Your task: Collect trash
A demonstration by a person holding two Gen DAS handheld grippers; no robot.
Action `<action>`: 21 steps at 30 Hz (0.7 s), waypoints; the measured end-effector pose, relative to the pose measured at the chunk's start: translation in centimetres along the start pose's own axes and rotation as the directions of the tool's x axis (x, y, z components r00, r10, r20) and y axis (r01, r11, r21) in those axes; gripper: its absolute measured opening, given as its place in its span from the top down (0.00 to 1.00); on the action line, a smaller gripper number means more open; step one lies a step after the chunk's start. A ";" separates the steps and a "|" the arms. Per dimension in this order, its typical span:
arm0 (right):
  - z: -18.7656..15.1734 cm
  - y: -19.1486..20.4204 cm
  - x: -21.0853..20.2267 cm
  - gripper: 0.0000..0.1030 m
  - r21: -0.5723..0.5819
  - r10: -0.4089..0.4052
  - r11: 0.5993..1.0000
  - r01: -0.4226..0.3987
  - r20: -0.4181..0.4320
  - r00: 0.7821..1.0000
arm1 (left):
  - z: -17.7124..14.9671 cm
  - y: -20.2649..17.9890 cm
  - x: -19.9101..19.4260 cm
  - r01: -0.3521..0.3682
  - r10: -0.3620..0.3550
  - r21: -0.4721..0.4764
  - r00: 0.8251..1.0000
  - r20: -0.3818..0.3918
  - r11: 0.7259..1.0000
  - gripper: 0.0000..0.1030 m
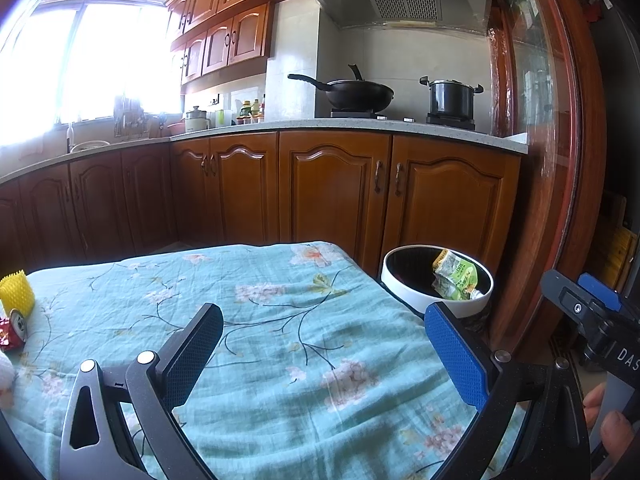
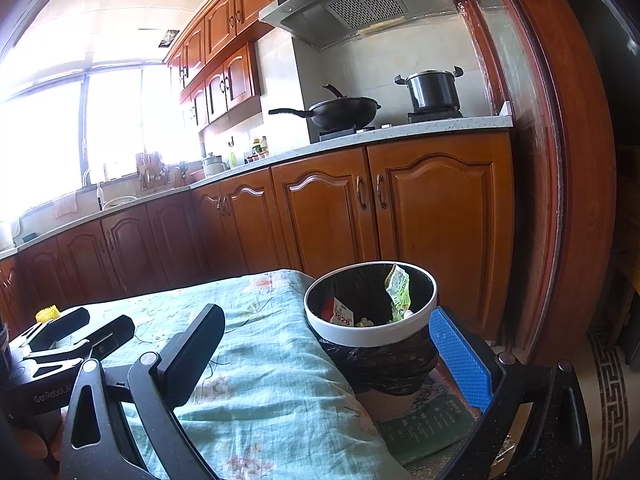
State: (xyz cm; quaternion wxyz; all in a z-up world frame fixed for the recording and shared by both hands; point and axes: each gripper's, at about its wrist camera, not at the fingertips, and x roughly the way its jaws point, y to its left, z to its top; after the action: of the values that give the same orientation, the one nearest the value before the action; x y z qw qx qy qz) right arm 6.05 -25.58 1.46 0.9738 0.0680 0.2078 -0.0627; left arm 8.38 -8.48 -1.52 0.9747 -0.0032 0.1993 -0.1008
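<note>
Both grippers hang over the bench with nothing in them. The left gripper (image 1: 324, 356) has its jaws spread wide above the floral cloth (image 1: 280, 320), and the right gripper (image 2: 328, 352) is just as wide open, its blue pad (image 2: 460, 360) near the side of the trash bin (image 2: 372, 336).

The bin stands just off the bench's right edge, lined with a black bag, and already holds a crumpled green wrapper (image 2: 398, 288) and a red-and-white packet (image 2: 344, 314).

What is left to collect sits at the far left of the bench, well apart from both grippers: a crushed red can (image 1: 16, 330) lying on its side with its silver end showing, a yellow ribbed foam sleeve (image 1: 17, 294) just behind it, and something white at the very edge that I cannot make out.

The can looks light and thin-walled, already dented, so it should take a firm pinch across its body; the round, smooth metal may roll or slip if caught near an end. The foam sleeve looks nearly weightless and squashy, so it will give under the pads and needs closing well in across its middle.
</note>
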 end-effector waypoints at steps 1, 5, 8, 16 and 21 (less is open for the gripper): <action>0.0 0.0 0.0 0.00 0.001 0.001 1.000 -0.001 0.000 1.000 | 0.0 0.0 0.0 0.000 0.000 -0.001 1.000 0.001 1.000 0.01; 0.0 0.1 0.1 0.00 0.000 0.002 1.000 -0.002 -0.002 1.000 | 0.0 0.0 0.1 0.000 0.000 -0.002 1.000 -0.002 1.000 0.01; 0.0 0.1 0.3 0.00 0.003 0.004 1.000 -0.004 -0.006 1.000 | 0.0 0.1 0.2 0.000 0.000 -0.003 1.000 -0.004 1.000 0.01; -0.1 0.0 0.5 0.00 0.006 0.004 1.000 -0.004 -0.011 1.000 | 0.0 0.1 0.4 0.001 -0.001 -0.005 1.000 -0.007 1.000 0.01; -0.1 -0.1 0.4 0.00 0.015 0.004 1.000 -0.004 -0.013 1.000 | 0.0 0.0 0.4 0.003 -0.003 -0.003 1.000 -0.008 1.000 0.01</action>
State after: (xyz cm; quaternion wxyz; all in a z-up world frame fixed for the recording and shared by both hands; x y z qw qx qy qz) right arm 6.39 -25.75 1.19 0.9720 0.0759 0.2138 -0.0620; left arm 8.76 -8.51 -1.65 0.9738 -0.0045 0.2032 -0.1018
